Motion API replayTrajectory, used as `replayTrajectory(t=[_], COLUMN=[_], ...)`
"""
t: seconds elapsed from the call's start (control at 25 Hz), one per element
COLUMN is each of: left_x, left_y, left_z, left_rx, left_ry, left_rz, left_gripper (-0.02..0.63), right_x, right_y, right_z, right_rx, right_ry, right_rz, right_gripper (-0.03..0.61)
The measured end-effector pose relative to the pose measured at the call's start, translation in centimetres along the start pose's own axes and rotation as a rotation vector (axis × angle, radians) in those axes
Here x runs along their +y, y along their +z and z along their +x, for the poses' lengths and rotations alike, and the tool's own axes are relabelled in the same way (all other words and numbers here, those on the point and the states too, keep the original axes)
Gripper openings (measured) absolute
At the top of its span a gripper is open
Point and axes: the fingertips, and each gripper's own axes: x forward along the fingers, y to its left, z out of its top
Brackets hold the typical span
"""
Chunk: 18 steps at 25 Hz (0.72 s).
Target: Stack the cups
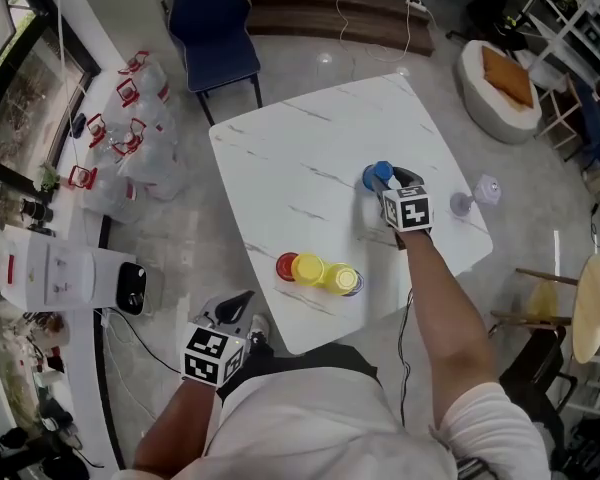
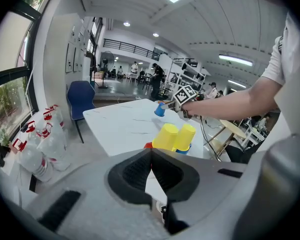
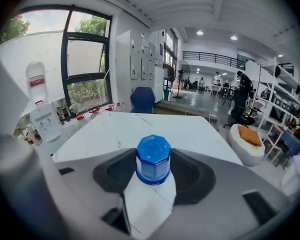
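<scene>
**Left.** The left hand-held gripper (image 1: 236, 306) hangs off the near edge of the table (image 1: 280, 158), over the floor. Its jaws are closed tip to tip with nothing between them. A dispenser (image 1: 75, 273) stands to its left. Clear bottles (image 1: 130, 138) with red caps lie on the floor ahead of it and to the left. A blue chair (image 1: 215, 28) stands far ahead, beyond the table's far edge.

**Centre.** Three cups stand in a row near the table's front edge, just ahead of the left hand-held gripper and to its right. They touch or nearly touch one another. In order they are a red cup (image 1: 287, 266), a yellow cup (image 1: 308, 268) and a second yellow cup (image 1: 340, 277). The second yellow cup sits over a stacked blue cup (image 2: 184, 148), of which only the lower rim shows.

**Right.** The right hand-held gripper (image 1: 388, 180) reaches over the table, well beyond the row and to its right. Its jaws stand wide, with a blue cup (image 3: 153, 159) between them. The cup is upside down on the table. Both pads (image 3: 187, 176) lie against its sides. Bare table stretches ahead of this hand-held gripper. A cushioned seat (image 1: 495, 93) rests on the floor ahead of it and to its right.
</scene>
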Motion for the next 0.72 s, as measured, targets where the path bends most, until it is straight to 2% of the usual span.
replayTrajectory(t=[0.36,0.72], left_x=[-0.9,-1.1], left_y=[1.7,2.4], left_z=[-0.8,-1.7], left_rx=[-0.037,-0.062], left_ry=[-0.134,-0.266], left_rz=[0.11,0.202], left_gripper=[0.009,0.009], right_x=[5.1,12.4], right_y=[2.4,3.0], right_z=[-9.7,-19.4], right_rx=[-0.078,-0.092], right_ry=[-0.025,-0.061], right_rz=[-0.058,-0.055], right_gripper=[0.216,0.216])
